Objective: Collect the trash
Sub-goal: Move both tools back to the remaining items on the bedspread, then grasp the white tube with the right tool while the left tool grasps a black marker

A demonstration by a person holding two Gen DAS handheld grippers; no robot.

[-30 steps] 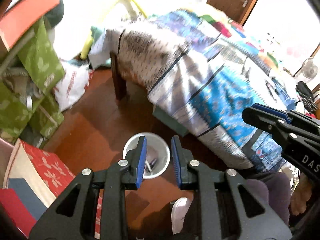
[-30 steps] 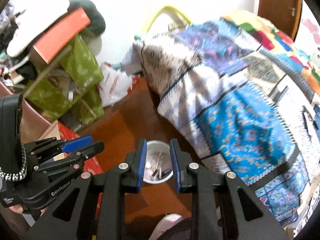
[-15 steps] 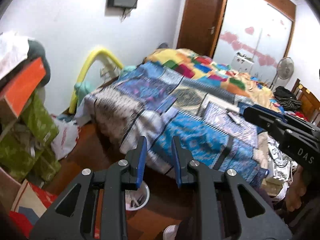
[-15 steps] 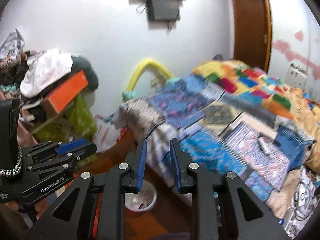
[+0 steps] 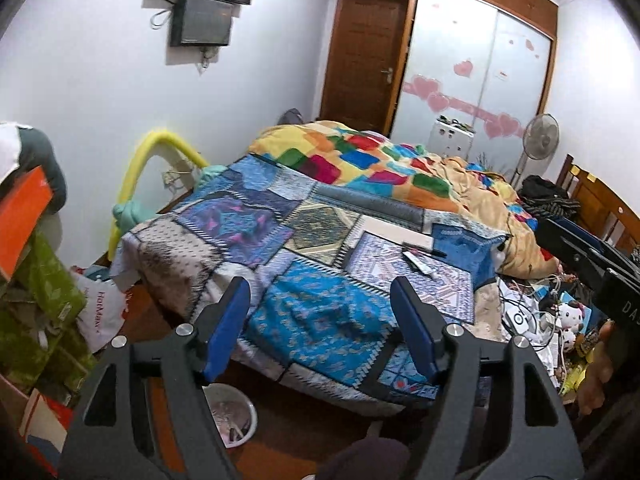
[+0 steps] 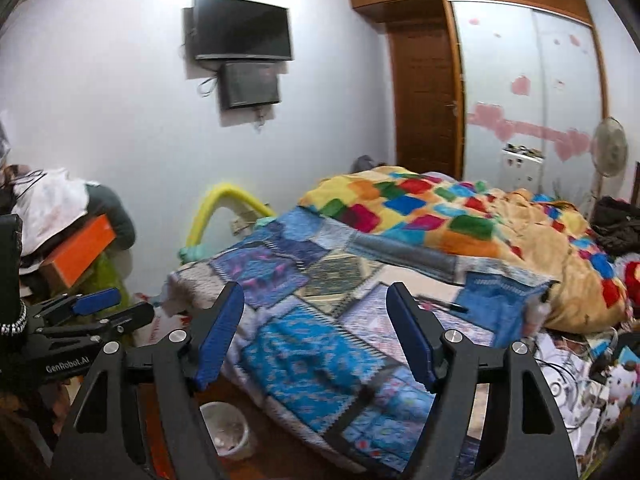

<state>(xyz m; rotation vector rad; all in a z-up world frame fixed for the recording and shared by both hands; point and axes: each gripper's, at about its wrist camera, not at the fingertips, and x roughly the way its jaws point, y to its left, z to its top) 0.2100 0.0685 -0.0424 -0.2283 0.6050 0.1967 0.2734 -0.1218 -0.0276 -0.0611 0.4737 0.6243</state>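
My left gripper [image 5: 322, 328] points over the foot of a bed [image 5: 320, 312] covered in blue patchwork, its jaws opening wide with nothing between them. My right gripper [image 6: 316, 332] faces the same bed, jaws also opening and empty. A white trash bin [image 5: 236, 420] with scraps inside stands on the brown floor below the left finger; in the right wrist view the bin [image 6: 228, 434] sits low left. On the bed lie a small white tube-like item [image 5: 420, 266] and a black pen [image 5: 426, 249]. Each gripper shows in the other's view, the right gripper [image 5: 556, 232] and the left gripper [image 6: 132, 305].
Green bags and an orange box [image 5: 24, 208] pile up at the left, with a white plastic bag [image 5: 100, 308] on the floor. Cables and soft toys [image 5: 536, 320] clutter the bed's right side. A colourful quilt [image 5: 380, 168], a fan [image 5: 540, 140] and a wooden door [image 5: 360, 60] lie beyond.
Both grippers rose and tilted up from the bin on the floor towards the bed. Their jaws went from nearly shut to wide apart.
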